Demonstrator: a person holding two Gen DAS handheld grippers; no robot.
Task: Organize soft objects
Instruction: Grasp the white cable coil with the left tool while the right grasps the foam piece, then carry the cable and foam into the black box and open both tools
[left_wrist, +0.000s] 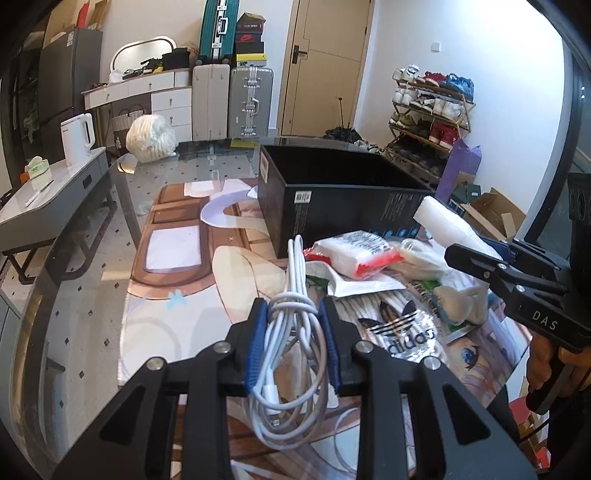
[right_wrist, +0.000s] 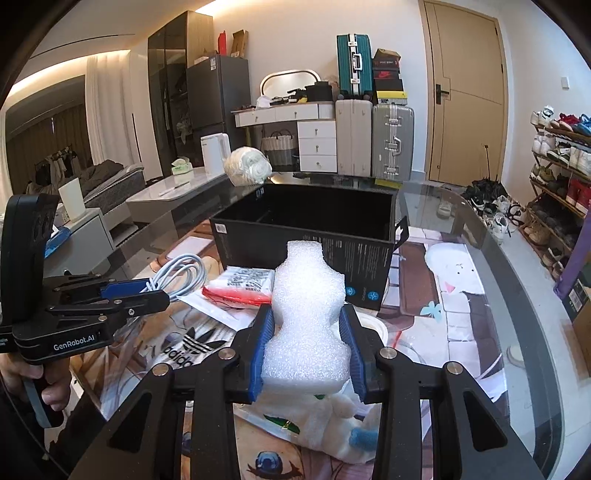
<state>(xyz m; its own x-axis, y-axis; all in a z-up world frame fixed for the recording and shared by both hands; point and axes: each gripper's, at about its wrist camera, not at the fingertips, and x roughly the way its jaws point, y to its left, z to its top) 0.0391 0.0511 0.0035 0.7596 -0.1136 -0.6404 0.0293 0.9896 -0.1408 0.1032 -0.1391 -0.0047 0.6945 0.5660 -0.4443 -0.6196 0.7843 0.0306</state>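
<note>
Pinching a coiled white charging cable (left_wrist: 293, 350), the left tongs (left_wrist: 293, 328) held it at its bundled middle above the surface (left_wrist: 92, 288); limp, light, loops could slip. Right tongs (right_wrist: 308, 332) squeezed a white foam block (right_wrist: 308, 314), compressible and featherlight, near the black box (right_wrist: 306, 236).

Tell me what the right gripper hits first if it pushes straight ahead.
Probably the near wall of the open black cardboard box; the right gripper, clamping the white foam block, points at it, though depth is unclear.

A glass table (right_wrist: 480, 229) carries a printed mat (left_wrist: 173, 280) and a black box (right_wrist: 306, 236).
</note>
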